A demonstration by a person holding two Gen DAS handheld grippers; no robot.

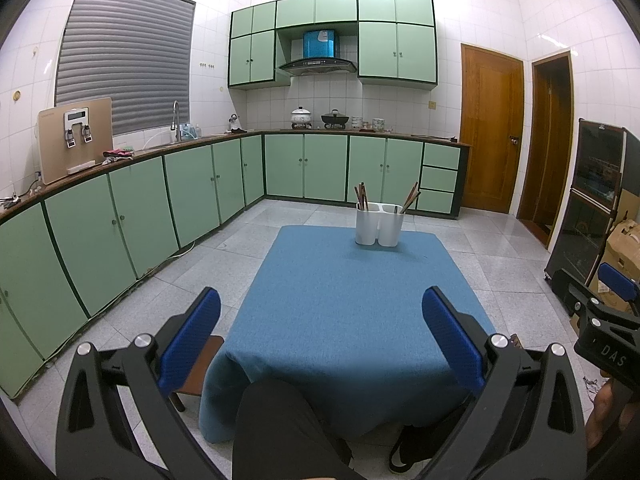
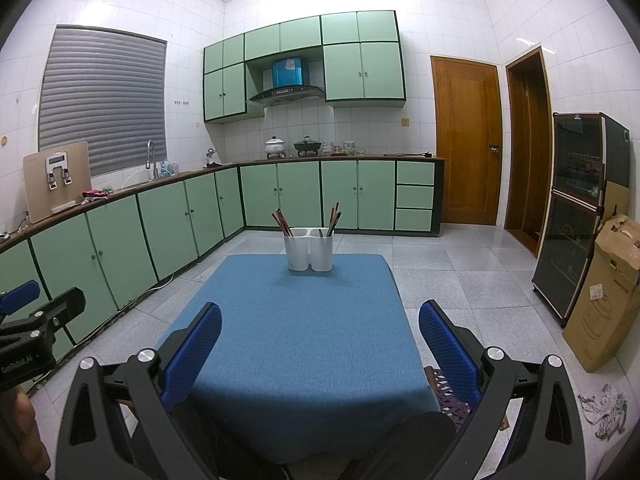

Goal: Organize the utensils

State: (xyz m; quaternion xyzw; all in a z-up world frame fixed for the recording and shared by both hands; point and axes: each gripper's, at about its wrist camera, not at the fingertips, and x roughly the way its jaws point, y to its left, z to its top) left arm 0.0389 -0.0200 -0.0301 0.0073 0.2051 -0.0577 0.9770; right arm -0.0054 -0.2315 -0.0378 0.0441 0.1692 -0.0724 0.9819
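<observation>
Blue tablecloth (image 2: pixel 296 340); green cabinets (image 2: pixel 120 240); tiled floor (image 2: pixel 460 280).

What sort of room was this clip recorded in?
A home kitchen, most likely: green base cabinets under an L-shaped counter, a range hood above pots on a stove, and a sink faucet by the window.

Black-framed tongs (image 1: pixel 320 340) with blue textured pads (image 2: pixel 192 356), silver screws, white lettering.
</observation>
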